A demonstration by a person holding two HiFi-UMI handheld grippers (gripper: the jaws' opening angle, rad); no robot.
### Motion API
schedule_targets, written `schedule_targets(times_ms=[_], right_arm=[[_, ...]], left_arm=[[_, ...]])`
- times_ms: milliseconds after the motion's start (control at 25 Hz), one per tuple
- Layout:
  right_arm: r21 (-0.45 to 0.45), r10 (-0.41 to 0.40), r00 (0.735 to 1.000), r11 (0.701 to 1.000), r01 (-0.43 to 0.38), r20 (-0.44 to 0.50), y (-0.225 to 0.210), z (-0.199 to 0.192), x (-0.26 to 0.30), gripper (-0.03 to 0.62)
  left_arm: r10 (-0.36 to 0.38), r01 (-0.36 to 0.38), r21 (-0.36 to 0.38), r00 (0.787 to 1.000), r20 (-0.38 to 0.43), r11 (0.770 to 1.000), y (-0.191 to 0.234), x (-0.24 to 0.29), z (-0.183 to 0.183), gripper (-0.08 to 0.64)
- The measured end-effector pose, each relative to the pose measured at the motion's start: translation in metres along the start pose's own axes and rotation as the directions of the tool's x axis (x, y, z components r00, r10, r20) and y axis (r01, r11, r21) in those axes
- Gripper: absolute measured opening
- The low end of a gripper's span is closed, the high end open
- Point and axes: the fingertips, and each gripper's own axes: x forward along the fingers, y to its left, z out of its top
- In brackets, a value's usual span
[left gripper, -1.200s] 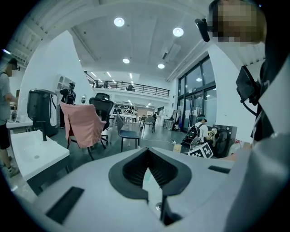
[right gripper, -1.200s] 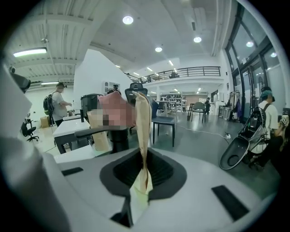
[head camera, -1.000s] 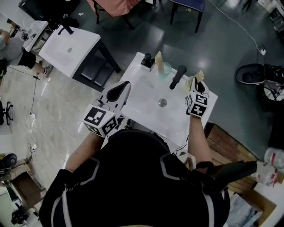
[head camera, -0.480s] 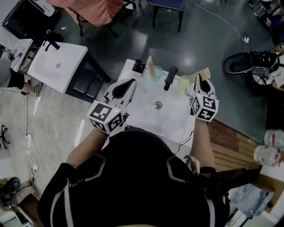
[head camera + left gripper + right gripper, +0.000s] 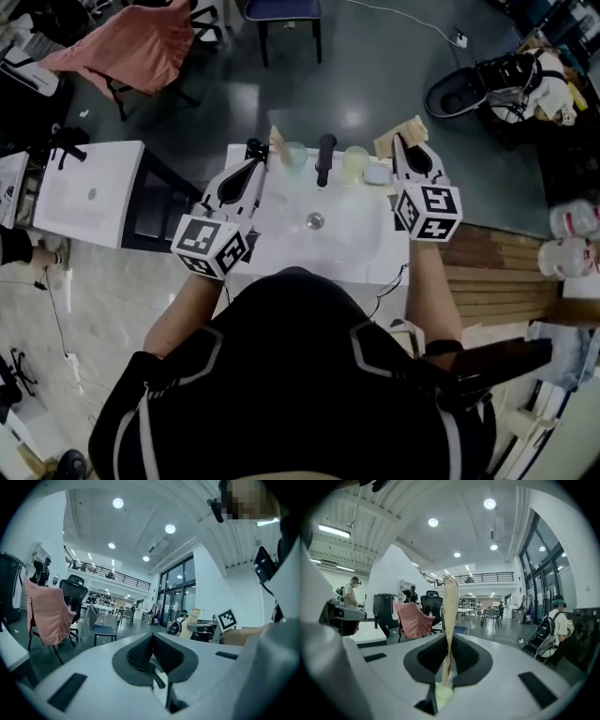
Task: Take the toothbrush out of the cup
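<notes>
Your right gripper [image 5: 449, 654] has its jaws clenched on the toothbrush [image 5: 450, 616], which stands upright between them, near the cup [image 5: 354, 161] and seemingly clear of it. It looks light, stiff, thin and probably slick; hold low on the handle, squarely, so it cannot pivot. Your left gripper [image 5: 152, 645] is clenched on nothing. No writing is readable, only square markers [image 5: 429, 211].

glossy sink [image 5: 361, 239]; matt faucet [image 5: 324, 159]; translucent plastic cup [image 5: 354, 163].

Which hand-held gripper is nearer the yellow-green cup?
Right. The right hand-held gripper, gripping the toothbrush, is just beside the yellow-green cup; left hand-held gripper is beyond the faucet.
</notes>
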Motion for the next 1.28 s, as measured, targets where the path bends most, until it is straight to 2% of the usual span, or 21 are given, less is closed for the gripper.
schedule_targets(times_ms=[160, 400, 840, 1240, 1280], right_arm=[[0.037, 0.013, 1.0, 0.999, -0.014, 0.024, 0.006, 0.018, -0.014, 0.031], [0.026, -0.012, 0.999, 1.0, 0.011, 0.053, 0.007, 0.041, -0.031, 0.031], [0.038, -0.028, 0.999, 0.999, 0.027, 0.029, 0.005, 0.034, -0.042, 0.031], [0.002, -0.078, 0.997, 0.997, 0.078, -0.01, -0.006, 0.026, -0.065, 0.031], [0.0, -0.084, 0.996, 0.996, 0.084, -0.01, -0.007, 0.025, -0.069, 0.031]], left_arm=[[-0.044, 0.044, 0.009, 0.999, 0.014, 0.999, -0.003, 0.006, 0.006, 0.005], [-0.044, 0.044, 0.02, 0.999, -0.003, 0.999, 0.003, 0.012, 0.007, 0.005], [-0.021, 0.021, -0.004, 0.997, -0.069, 1.0, 0.012, 0.022, -0.016, 0.005], [-0.002, -0.001, -0.021, 0.989, -0.145, 1.0, 0.027, 0.046, -0.077, 0.009], [-0.005, 0.001, -0.024, 0.987, -0.161, 1.0, 0.028, 0.049, -0.085, 0.027]])
